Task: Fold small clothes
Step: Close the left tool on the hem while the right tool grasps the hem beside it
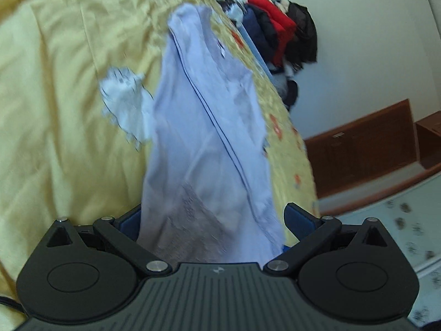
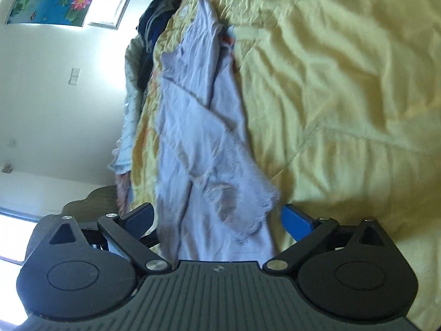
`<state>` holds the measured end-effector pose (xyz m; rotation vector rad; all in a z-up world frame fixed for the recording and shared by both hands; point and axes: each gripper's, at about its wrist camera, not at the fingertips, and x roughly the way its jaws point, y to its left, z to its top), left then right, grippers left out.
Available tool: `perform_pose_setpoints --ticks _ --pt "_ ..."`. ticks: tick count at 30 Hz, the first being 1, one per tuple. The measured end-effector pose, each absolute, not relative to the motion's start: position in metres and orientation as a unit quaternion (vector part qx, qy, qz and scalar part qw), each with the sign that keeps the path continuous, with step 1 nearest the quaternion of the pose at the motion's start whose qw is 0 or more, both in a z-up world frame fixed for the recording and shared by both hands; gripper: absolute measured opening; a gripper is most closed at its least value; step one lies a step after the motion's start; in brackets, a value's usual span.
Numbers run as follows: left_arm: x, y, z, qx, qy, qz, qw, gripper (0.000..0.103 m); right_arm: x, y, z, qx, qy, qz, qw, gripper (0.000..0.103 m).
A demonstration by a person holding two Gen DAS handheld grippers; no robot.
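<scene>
Blurrily, a lavender garment [image 1: 204,138] stretches along the yellow bed [image 1: 60,82] between the spread fingers of both the left gripper [image 1: 213,220] and right gripper [image 2: 217,218] (near ends hidden behind each body, pad contact unclear).

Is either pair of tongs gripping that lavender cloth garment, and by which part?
Neither grips it. The lavender cloth garment passes between both open pairs, left tongs and right tongs, its lace-trimmed end nearest them.
</scene>
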<state>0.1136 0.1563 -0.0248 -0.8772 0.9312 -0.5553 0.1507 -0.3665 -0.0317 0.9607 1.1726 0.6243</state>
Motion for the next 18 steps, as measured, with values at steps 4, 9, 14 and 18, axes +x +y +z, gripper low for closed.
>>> perform_pose_setpoints --ticks 4,9,14,18 --pt "0.121 0.164 -0.032 -0.45 0.435 -0.271 0.732 0.103 0.155 -0.353 -0.035 0.435 0.54 0.303 0.654 0.1" --pt "0.134 0.173 -0.041 -0.499 0.457 -0.273 0.684 0.103 0.157 -0.337 -0.032 0.429 0.551 0.313 0.643 0.1" --pt "0.146 0.151 -0.036 -0.453 0.5 -0.27 0.687 0.103 0.159 -0.335 -0.034 0.428 0.553 0.311 0.643 0.1" --pt "0.145 0.14 -0.03 -0.409 0.517 -0.272 0.701 0.103 0.156 -0.343 -0.039 0.444 0.549 0.302 0.64 0.089"
